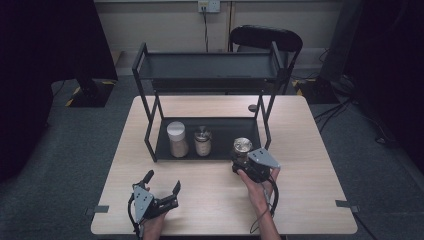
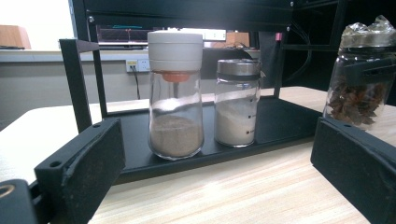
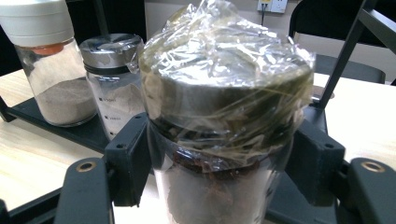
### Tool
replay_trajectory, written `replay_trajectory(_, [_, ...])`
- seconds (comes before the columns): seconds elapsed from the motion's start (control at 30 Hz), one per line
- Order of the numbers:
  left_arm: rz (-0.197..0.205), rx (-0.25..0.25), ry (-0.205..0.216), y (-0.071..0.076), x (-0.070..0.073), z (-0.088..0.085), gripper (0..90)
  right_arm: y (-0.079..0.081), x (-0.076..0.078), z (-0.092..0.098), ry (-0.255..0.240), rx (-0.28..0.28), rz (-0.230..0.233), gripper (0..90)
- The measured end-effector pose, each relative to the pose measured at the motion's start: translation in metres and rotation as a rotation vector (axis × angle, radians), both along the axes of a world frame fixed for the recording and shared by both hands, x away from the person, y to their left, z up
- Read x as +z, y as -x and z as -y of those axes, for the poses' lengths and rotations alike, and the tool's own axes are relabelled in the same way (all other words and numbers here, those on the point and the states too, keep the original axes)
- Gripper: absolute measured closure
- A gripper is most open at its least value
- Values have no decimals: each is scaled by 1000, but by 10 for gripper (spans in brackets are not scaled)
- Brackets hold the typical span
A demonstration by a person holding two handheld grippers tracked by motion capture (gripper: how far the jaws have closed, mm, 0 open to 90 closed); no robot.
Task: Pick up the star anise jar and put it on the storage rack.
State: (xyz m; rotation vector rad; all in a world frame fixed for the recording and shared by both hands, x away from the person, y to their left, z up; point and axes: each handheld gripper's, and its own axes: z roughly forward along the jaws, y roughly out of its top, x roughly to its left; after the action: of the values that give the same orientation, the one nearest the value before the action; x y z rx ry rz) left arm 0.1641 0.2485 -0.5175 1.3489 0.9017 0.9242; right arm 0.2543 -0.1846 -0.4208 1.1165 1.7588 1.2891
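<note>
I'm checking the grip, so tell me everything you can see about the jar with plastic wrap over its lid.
The jar is clear glass with a metal lid under crinkled plastic wrap, and holds dark brown star-shaped spices. It stands upright at the right front corner of the rack's bottom shelf; whether it rests on the shelf is unclear. The right tool is shut on it, pads pressing its sides just below the lid.

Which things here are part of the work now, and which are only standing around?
In use: star anise jar, right gripper, rack.
Idle: white-lid jar, steel-lid jar, left gripper, chair.
</note>
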Motion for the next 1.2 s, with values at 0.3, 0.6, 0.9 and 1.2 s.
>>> replay_trajectory(0.3, [0, -1, 0, 0, 0, 0, 22, -8, 6, -5, 10, 5, -7, 309])
replay_trajectory(0.6, [0, -2, 0, 0, 0, 0, 22, -17, 8, -7, 5, -3, -13, 308])
replay_trajectory(0.9, [0, -4, 0, 0, 0, -1, 21, -28, 12, -13, 24, -9, -21, 308])
replay_trajectory(1.2, [0, -5, 0, 0, 0, -1, 21, -38, 13, -20, 37, -10, -35, 308])
